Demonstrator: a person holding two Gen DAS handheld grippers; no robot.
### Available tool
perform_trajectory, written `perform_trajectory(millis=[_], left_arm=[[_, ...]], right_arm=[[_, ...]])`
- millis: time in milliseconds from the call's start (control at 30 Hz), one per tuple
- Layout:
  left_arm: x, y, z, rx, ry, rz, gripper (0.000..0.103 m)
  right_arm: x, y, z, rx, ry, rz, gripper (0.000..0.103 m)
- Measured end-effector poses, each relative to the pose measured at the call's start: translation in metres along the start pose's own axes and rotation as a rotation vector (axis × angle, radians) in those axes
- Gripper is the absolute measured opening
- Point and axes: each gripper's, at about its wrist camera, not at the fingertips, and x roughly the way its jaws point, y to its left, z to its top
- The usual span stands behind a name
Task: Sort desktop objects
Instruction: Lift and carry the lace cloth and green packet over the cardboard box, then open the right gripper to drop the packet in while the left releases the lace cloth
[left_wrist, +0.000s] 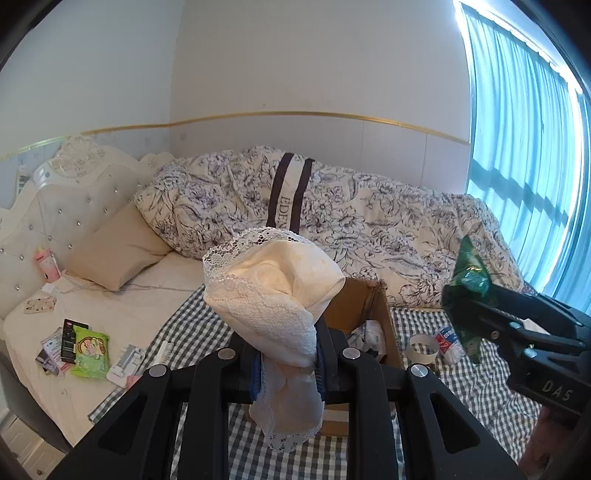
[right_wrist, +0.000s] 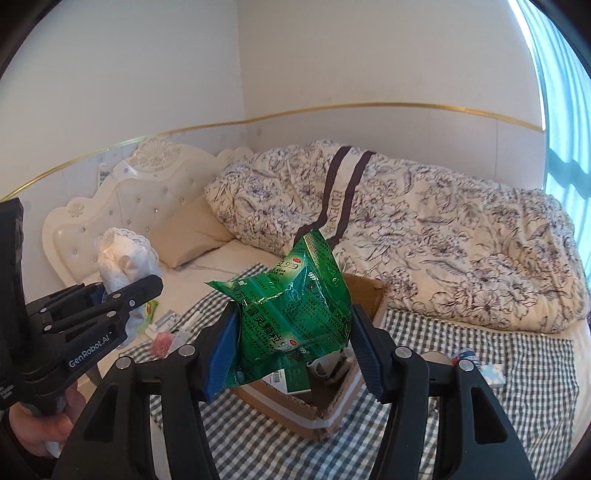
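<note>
My left gripper (left_wrist: 288, 354) is shut on a cream lace-edged cloth (left_wrist: 273, 288), which bunches up above the fingers and hangs below them. In the right wrist view the same gripper (right_wrist: 136, 291) and cloth (right_wrist: 123, 258) are at the left, held by a hand (right_wrist: 40, 424). My right gripper (right_wrist: 291, 347) is shut on a green foil medicine packet (right_wrist: 295, 306), lifted over an open cardboard box (right_wrist: 317, 417). From the left wrist, the box (left_wrist: 369, 299) stands just behind the cloth, with the right gripper (left_wrist: 476, 306) and packet (left_wrist: 467, 280) to its right.
The box rests on a checked cloth (left_wrist: 461, 398) spread on a bed. A tape roll (left_wrist: 423, 349) and a small blue-red packet (left_wrist: 448, 339) lie to its right. Left of it lie a comb (left_wrist: 164, 350), a green wipes pack (left_wrist: 90, 349) and small boxes. A floral duvet (left_wrist: 369, 214) is behind.
</note>
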Motion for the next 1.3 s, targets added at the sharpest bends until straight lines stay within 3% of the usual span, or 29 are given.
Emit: perform_trajectory(millis=[967, 1300], left_arm=[[0.182, -0.007, -0.018, 0.052, 0.337, -0.086, 0.022], [0.22, -0.015, -0.039, 0.069, 0.433, -0.105, 0.022]], right_arm=[[0.182, -0.04, -0.02, -0.015, 0.332, -0.006, 0.058], [0.208, -0.048, -0.039, -0.008, 0.393, 0.001, 0.058]])
